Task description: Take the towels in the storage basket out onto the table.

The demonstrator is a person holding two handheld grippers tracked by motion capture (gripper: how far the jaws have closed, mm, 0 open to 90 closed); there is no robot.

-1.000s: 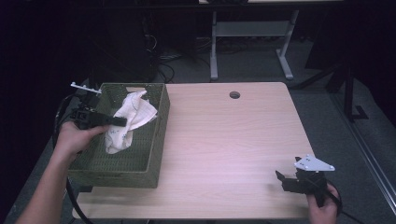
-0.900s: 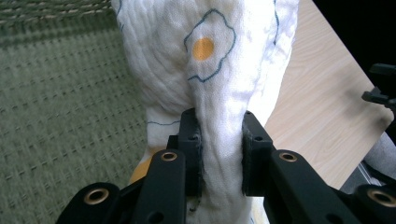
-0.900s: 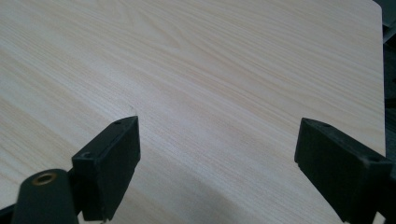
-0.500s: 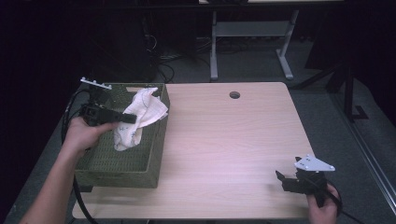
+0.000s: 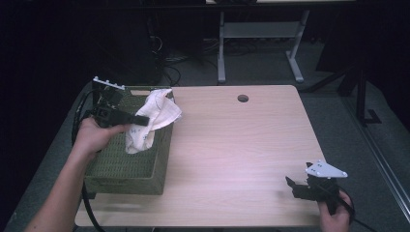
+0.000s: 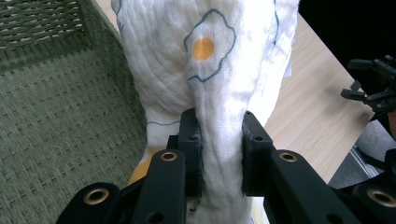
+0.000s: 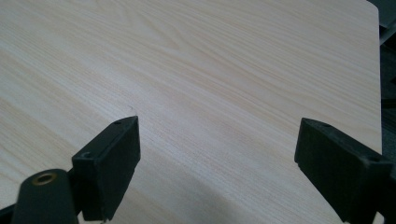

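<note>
From above, the person's left hand (image 5: pixel 94 135) is holding the left gripper (image 5: pixel 140 119) over the green woven basket (image 5: pixel 126 166) at the table's (image 5: pixel 241 145) left edge; its jaws are pinching a white cloth (image 5: pixel 152 118), which is hanging above the basket's right wall, its lower end dangling inside. The right gripper (image 5: pixel 291 184) is sitting near the table's front right corner — well apart from the basket.

In the left gripper view, the left gripper (image 6: pixel 220 156) is squeezing a bunched fold of the cloth (image 6: pixel 205 70) between nearly closed jaws; a fried-egg print is showing on the fabric, the basket (image 6: pixel 51 116) lying to the left.

In the right gripper view, the right gripper (image 7: pixel 217 154) is standing wide apart with nothing between its jaws — bare wood of the table (image 7: pixel 210 70) is lying beneath.
</note>
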